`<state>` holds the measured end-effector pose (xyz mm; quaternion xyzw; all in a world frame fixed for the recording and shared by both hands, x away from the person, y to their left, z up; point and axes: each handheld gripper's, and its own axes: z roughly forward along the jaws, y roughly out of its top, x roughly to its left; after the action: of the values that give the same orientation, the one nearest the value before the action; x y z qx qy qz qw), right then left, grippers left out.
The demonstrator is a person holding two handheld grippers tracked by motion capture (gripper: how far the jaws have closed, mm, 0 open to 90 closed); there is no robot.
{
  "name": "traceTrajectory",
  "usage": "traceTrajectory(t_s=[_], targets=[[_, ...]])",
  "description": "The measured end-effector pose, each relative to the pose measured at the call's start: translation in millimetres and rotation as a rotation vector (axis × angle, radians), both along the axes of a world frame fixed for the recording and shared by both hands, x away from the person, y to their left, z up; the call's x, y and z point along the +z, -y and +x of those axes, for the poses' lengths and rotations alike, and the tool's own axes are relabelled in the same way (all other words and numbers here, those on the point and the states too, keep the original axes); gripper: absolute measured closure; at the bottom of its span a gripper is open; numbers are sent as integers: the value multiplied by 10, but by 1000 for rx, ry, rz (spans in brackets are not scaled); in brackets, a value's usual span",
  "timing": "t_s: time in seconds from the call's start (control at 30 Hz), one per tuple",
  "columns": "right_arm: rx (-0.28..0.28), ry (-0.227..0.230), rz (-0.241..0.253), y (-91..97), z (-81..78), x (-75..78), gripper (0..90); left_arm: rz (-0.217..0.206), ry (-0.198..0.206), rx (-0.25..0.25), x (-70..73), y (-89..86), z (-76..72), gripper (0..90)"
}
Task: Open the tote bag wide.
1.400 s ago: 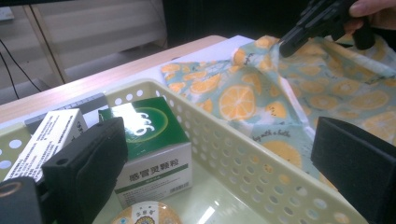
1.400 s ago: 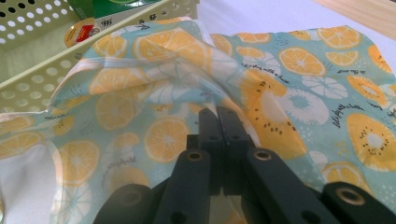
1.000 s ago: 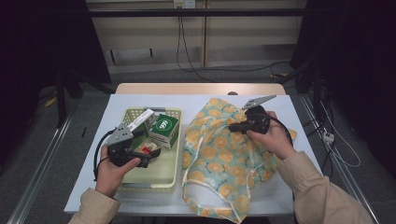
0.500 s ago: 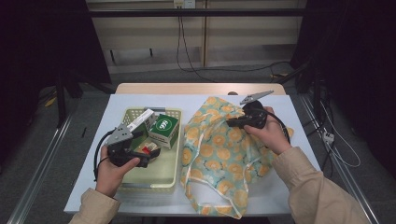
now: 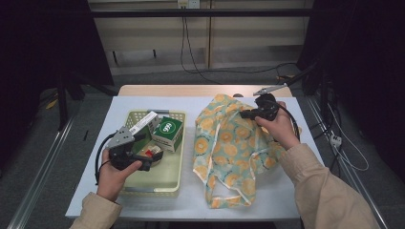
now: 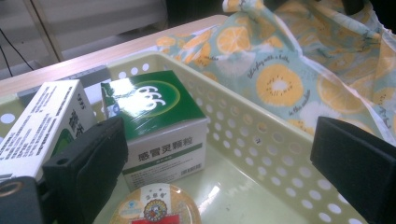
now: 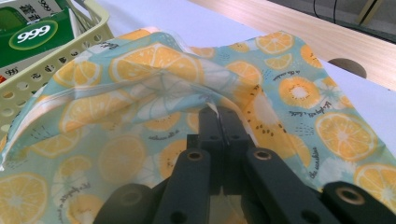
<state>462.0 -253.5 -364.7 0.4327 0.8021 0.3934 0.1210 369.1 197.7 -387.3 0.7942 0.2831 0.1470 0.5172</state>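
The right gripper point(image 7: 219, 116) has its jaws pinched tight on the rim of the orange-print cloth bag point(image 7: 140, 102), lifting that edge off the white tabletop point(image 5: 291, 200); the rest of the bag slumps below and beside the jaws, toward the person. The pinch looks thin, only a fold of fabric at the jaw tips, so the cloth could slide out if the hand pulls hard, and the mouth would fall closed.

The left gripper point(image 6: 219, 154) hangs over the pale yellow perforated basket point(image 6: 261, 140) with its jaws spread wide and nothing between them. Just under and in front of them lies a small round tin with a gold lid point(image 6: 156, 207); past that stands the green 999 medicine box point(image 6: 156, 121), with a white medicine box point(image 6: 42, 116) leaning beside it. The bag lies beyond the basket wall. Closing here might catch the tin and the green box together, or nudge the box over.
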Motion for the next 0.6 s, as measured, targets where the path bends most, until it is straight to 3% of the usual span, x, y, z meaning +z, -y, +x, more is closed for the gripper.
traceTrajectory(t_s=[0.13,0.33,0.5,0.6], targets=[[21,5,-1,-55,-58,18,900,-6,0,5,-16,-17,-5,37],[121,-2,-38,-373,-182,25,900,-1,10,-1,-1,2,-19,36],[140,-3,-28,-467,-195,13,900,-3,6,2,6,1,-27,36],[142,-9,-33,-471,-201,8,900,23,4,-6,-10,-9,-11,35]])
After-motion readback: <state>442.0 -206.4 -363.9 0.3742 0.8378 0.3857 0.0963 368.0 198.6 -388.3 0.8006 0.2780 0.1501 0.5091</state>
